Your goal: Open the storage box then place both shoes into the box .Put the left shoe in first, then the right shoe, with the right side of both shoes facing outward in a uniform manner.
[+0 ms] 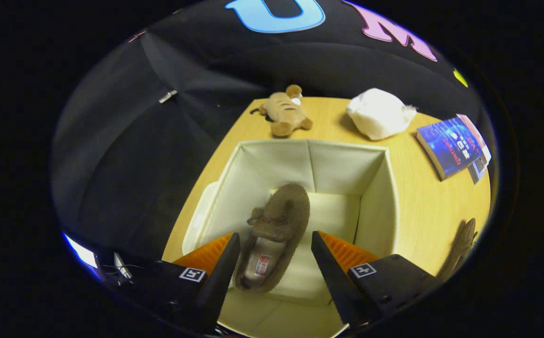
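Tool (275, 263) is spread wide, gripping nothing, hovering over the open box (384, 188) mid-frame. One shoe (279, 220) lies inside between the fingers; second shoe (462, 244) sits on the worktop (431, 206), lower right.

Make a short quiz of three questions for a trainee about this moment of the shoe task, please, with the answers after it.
1. True or false: the gripper is shut on the brown shoe.
2. Multiple choice: where does the brown shoe lie? A) on the wooden table beside the book; B) inside the open storage box; C) on top of the plush toy.
3. Fill in: the second shoe lies on the table, outside the box, on the same side as the ____.

Key: 1 false, the fingers stand apart with the shoe in the gap between them, pressing on nothing; 2 B; 3 book.
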`<action>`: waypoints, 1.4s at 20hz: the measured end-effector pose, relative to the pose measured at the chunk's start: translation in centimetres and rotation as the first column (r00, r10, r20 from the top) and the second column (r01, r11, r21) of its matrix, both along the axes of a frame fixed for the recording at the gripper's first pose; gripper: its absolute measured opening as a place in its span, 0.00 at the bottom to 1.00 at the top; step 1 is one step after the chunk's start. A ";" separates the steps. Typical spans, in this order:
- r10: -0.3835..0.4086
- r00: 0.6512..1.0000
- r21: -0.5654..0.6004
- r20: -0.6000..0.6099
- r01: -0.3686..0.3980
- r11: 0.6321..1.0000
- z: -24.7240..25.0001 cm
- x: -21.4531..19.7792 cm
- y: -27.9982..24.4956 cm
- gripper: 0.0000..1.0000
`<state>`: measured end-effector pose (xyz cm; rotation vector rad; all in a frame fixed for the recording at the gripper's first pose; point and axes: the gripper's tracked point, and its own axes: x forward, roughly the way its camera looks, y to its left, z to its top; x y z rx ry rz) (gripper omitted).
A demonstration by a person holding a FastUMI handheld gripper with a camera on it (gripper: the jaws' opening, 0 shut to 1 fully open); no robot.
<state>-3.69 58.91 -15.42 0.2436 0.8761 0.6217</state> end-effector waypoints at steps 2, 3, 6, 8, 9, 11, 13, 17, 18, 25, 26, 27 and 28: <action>0.020 0.998 0.028 0.062 -0.021 0.999 2.4 -0.5 -2.5 0.97; 0.021 0.995 0.041 0.093 -0.025 0.999 3.6 -0.7 -4.2 0.97; 0.003 0.979 0.046 0.202 -0.012 0.999 5.8 -0.8 -10.5 0.98; -0.019 0.965 0.011 0.262 0.017 1.000 5.9 -0.9 -15.7 0.98; -0.033 0.960 -0.013 0.278 0.038 0.999 5.7 -1.2 -18.5 0.98; -0.069 0.959 -0.049 0.275 0.086 0.995 4.0 -1.7 -24.1 0.98; -0.116 0.962 -0.087 0.249 0.142 0.986 1.7 -2.3 -29.5 0.98; -0.181 0.966 -0.197 0.187 0.217 0.956 -4.7 -3.4 -39.1 0.98; -0.199 0.968 -0.211 0.153 0.228 0.950 -6.4 -3.8 -40.8 0.98; -0.228 0.973 -0.332 0.033 0.225 0.916 -16.0 -4.1 -47.2 0.96; -0.222 0.974 -0.356 0.034 0.219 0.908 -17.1 -3.9 -47.6 0.91; -0.215 0.976 -0.380 0.030 0.210 0.901 -18.2 -3.7 -47.8 0.88; -0.210 0.977 -0.390 0.026 0.203 0.898 -19.2 -3.4 -47.7 0.81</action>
